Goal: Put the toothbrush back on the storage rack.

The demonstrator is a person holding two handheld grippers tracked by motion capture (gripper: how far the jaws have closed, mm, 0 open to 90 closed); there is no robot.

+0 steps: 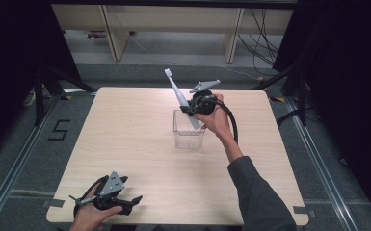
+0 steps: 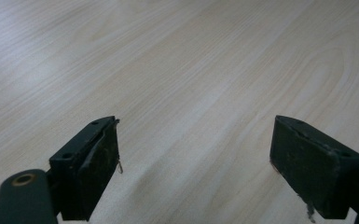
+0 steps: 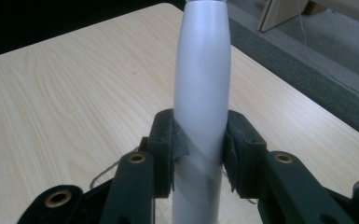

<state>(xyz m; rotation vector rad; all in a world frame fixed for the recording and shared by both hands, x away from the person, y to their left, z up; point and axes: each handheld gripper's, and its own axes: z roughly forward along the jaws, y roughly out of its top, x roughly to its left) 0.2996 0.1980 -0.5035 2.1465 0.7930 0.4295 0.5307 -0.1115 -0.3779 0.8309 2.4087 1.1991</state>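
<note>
While the right gripper (image 1: 191, 109) clamps a grey toothbrush (image 1: 179, 95) tilted above the clear plastic cup (image 1: 189, 136), its lower end sits inside. Left gripper (image 1: 136, 200) rests open and empty near the table (image 1: 125, 130) edge.

Light wooden table (image 1: 125, 144) on grey floor (image 1: 24, 159), black curtains (image 1: 9, 48) around

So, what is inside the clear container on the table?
The lower end of the grey toothbrush dips into the clear container, held tilted by the right gripper. Whether it touches the bottom cannot be seen; nothing else shows through the walls.
</note>
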